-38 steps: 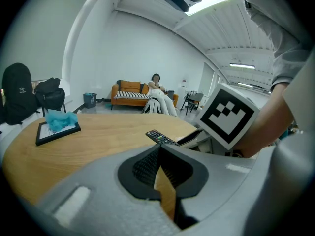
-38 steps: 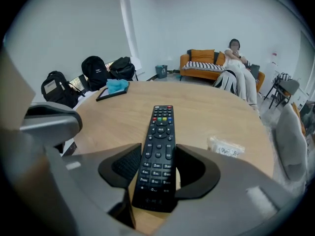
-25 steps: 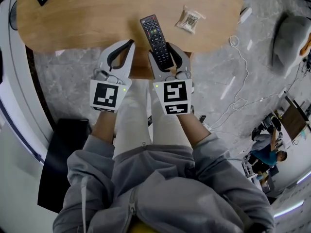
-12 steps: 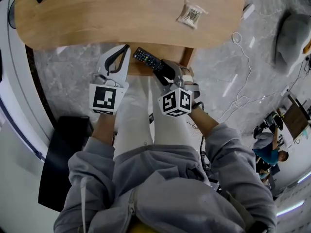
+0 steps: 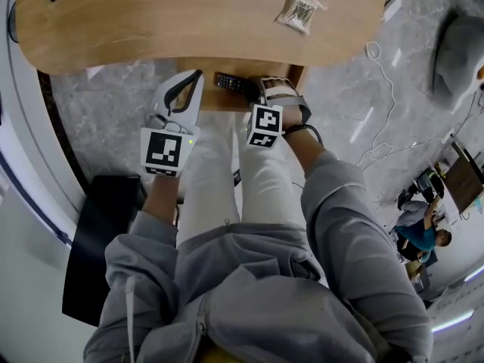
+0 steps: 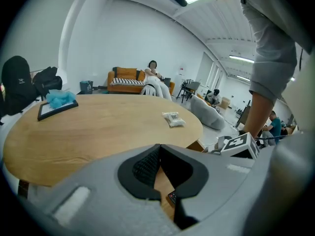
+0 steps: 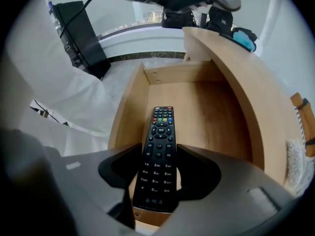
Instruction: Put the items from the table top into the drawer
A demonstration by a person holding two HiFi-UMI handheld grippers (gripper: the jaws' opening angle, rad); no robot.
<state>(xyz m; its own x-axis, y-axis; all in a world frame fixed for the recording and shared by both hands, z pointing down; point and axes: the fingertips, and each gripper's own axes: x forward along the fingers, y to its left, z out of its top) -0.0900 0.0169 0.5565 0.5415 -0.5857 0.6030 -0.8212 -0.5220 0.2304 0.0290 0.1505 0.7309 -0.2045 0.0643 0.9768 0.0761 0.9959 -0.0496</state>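
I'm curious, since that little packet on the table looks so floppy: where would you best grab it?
Probably across the packet at its narrow middle, coming straight down from above: it lies flat on the table, so no side edge offers a hold.

Grey marbled floor [image 5: 113, 104] all around, with a white cable [image 5: 372, 50] looped across it on the right. A grey beanbag [image 5: 457, 55] slumps just beyond that cable. On the left, a black box [image 5: 98, 240] stands on the floor. Across the room there's an orange sofa [image 6: 129, 80] against the far wall, a person [image 6: 153, 75] seated on it. A black backpack [image 6: 17, 85] sits at the far left, and another person in a teal top [image 5: 422, 237] is over at the right.
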